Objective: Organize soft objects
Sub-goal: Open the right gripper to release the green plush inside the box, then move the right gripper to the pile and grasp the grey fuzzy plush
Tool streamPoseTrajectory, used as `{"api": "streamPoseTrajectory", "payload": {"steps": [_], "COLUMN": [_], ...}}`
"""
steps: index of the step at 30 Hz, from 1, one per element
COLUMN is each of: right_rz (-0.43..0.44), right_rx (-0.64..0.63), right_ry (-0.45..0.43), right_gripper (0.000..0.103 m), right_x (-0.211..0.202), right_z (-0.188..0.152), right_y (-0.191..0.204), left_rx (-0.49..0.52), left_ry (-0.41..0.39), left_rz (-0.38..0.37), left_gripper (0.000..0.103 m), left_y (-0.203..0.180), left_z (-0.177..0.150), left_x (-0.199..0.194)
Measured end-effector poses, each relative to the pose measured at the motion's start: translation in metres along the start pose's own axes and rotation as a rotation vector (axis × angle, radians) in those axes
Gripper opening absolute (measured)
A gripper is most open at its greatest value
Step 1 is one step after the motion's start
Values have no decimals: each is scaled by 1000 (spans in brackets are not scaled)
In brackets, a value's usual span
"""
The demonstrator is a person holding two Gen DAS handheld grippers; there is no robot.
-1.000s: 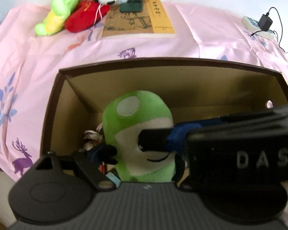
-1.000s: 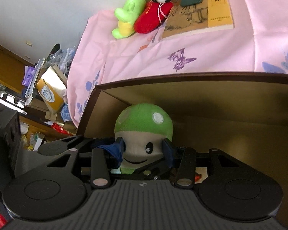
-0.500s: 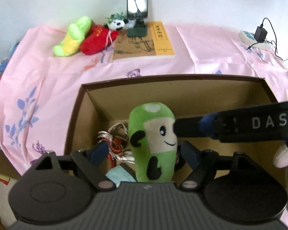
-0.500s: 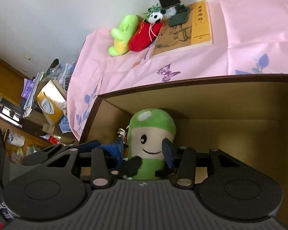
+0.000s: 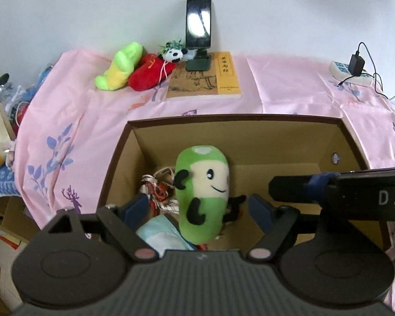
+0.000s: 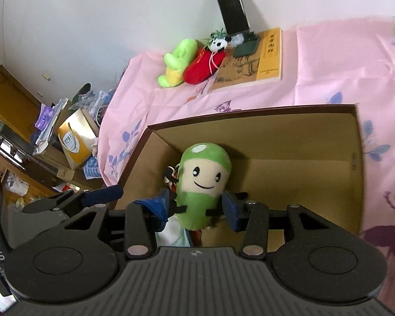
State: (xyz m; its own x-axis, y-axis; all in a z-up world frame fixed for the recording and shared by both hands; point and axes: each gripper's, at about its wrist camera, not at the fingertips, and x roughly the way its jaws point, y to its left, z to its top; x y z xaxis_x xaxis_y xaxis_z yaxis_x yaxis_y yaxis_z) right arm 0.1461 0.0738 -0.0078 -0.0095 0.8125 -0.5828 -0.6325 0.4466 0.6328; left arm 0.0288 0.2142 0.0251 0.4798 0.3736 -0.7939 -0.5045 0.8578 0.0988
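The green mushroom plush (image 6: 202,184) stands upright inside the open cardboard box (image 6: 289,121), toward the box's left end, on top of a light blue cloth (image 5: 160,234) and next to a tangle of red and white cords (image 5: 155,189).

Right wrist view: the right gripper (image 6: 197,205) has its blue pads sitting at 9 and 3 o'clock of the plush's lower body. They look right up against the fabric, but I honestly can't tell if they're squeezing it or just flanking it. At 9 o'clock of that frame the other tool's finger pokes in from outside the box.

Left wrist view: the left gripper (image 5: 197,208) is spread wide, and the plush shows between its fingers without either pad touching it, so nothing is held there. This camera catches the plush from the side (you see the black arm patches and the smile turned toward 3 o'clock), while the right camera gets the face straight on. The right tool's long black finger crosses in from 3 o'clock.

Only the left view shows the power strip (image 5: 350,75) with its charger at 2 o'clock on the pink sheet (image 5: 289,87). Only the right view shows the cluttered shelves off at 9 o'clock.

Both views have the lime plush (image 5: 118,65), red plush (image 5: 147,75), small panda (image 5: 172,54), book (image 5: 205,79) and propped phone (image 5: 198,22) up at 12 o'clock, well apart from the box
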Motion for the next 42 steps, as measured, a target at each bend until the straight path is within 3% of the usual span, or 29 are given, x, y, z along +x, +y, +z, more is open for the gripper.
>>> {"api": "streamPoseTrajectory", "payload": {"steps": [15, 24, 42], "right_rz": [-6, -72, -212], "right_rx": [54, 69, 138], "right_ry": [-75, -109, -162], "right_gripper": [30, 30, 30], "right_x": [-83, -134, -199], "right_z": [-35, -58, -96], "right_y": [-43, -85, -154], "left_rx": [57, 97, 193], "left_ry": [-41, -26, 2], "left_rz": [-34, -128, -204], "left_gripper": [80, 80, 80], "left_y": [-81, -150, -254], "left_z": [-29, -35, -45], "left_x": [-52, -61, -59]}}
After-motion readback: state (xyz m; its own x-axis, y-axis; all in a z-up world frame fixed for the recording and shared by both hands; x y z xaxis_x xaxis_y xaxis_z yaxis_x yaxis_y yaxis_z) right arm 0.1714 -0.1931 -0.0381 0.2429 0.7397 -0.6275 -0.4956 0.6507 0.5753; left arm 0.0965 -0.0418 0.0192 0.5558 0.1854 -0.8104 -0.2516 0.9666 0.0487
